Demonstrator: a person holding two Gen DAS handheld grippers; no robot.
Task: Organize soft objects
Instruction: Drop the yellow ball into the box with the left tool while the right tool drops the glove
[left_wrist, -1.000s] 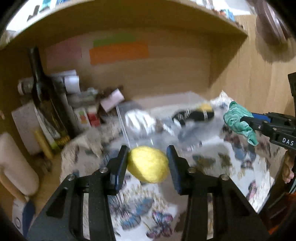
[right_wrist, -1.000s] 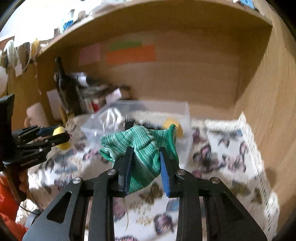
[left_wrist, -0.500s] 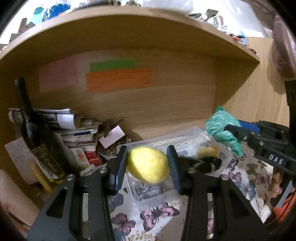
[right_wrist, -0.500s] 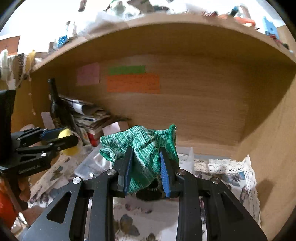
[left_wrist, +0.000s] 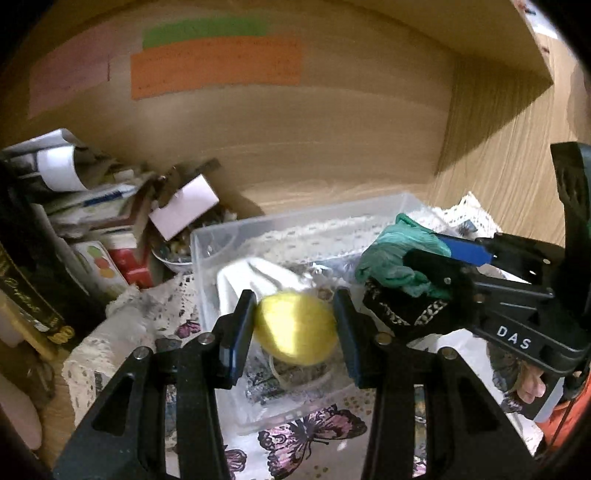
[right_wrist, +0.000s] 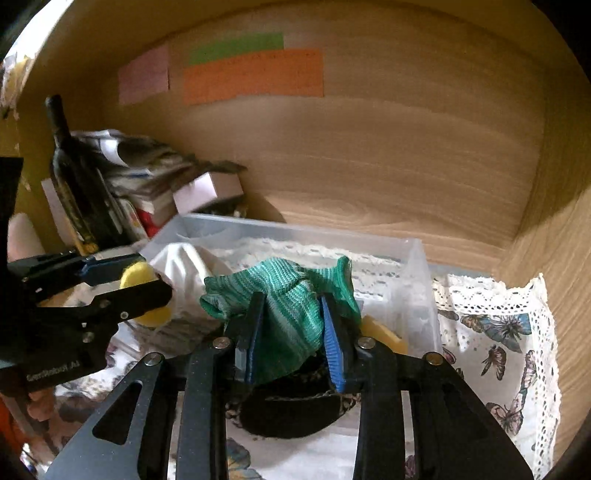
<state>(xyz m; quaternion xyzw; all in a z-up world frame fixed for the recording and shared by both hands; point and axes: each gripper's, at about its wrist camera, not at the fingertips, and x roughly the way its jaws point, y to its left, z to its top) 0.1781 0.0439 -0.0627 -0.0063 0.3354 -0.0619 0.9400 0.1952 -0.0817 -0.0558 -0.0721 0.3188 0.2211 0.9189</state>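
My left gripper (left_wrist: 295, 325) is shut on a yellow soft ball (left_wrist: 295, 328) and holds it over the near part of a clear plastic bin (left_wrist: 295, 221). My right gripper (right_wrist: 291, 332) is shut on a green knitted cloth (right_wrist: 288, 291) and holds it over the same bin (right_wrist: 417, 254). In the bin lie a white cloth (left_wrist: 255, 277), a black patterned item (right_wrist: 295, 410) and a yellow sponge (right_wrist: 384, 336). The right gripper shows in the left wrist view (left_wrist: 417, 266), and the left gripper in the right wrist view (right_wrist: 144, 284).
The bin sits on a butterfly-print cloth (right_wrist: 509, 350) inside a wooden alcove. A dark bottle (right_wrist: 74, 177), stacked papers and small boxes (left_wrist: 184, 206) crowd the left. Coloured notes (right_wrist: 255, 74) hang on the back wall. The alcove's side wall (right_wrist: 554, 221) is close on the right.
Both grippers have moved forward and down toward the bin, each keeping its hold. The bin is closer and lies directly under both loads.
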